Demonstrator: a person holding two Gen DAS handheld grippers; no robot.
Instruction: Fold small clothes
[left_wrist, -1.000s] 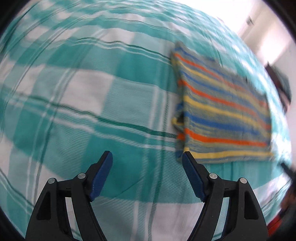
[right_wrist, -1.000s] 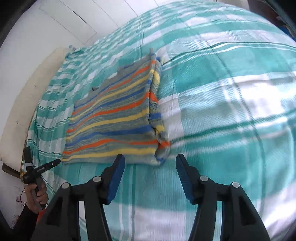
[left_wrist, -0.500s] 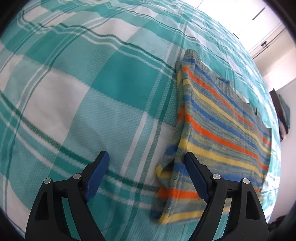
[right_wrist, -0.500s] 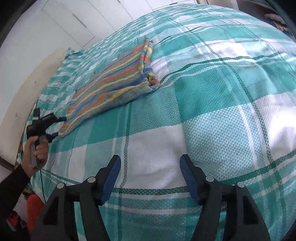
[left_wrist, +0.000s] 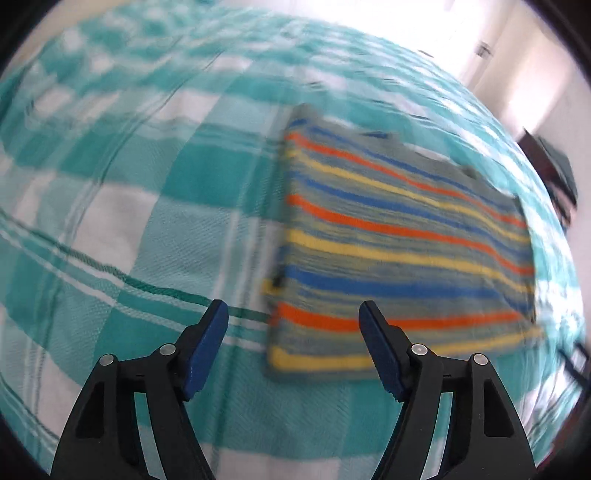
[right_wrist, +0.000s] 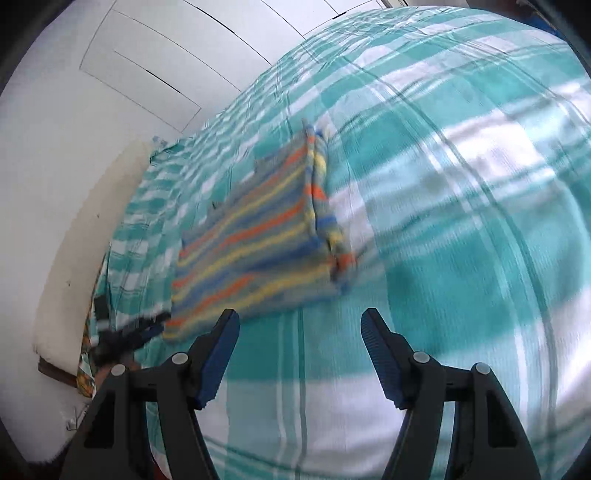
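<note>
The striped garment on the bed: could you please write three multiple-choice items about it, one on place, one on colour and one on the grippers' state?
1. Where does the striped garment lie?
A. On the checked bedspread
B. On a chair
C. In a basket

2. Which stripe colours show?
A. Pink, black
B. Orange, yellow, blue
C. Purple, green

3. What do the left gripper and right gripper hold?
A. A sleeve each
B. One hem together
C. Nothing, both open

Answers: 1 A, flat on the bedspread; 2 B, visible in both views; 3 C, only bedding shows between the pads.

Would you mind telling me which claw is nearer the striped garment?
Left. The left claw hovers open at the striped garment's near corner; the right claw hangs open just short of its near edge.
</note>
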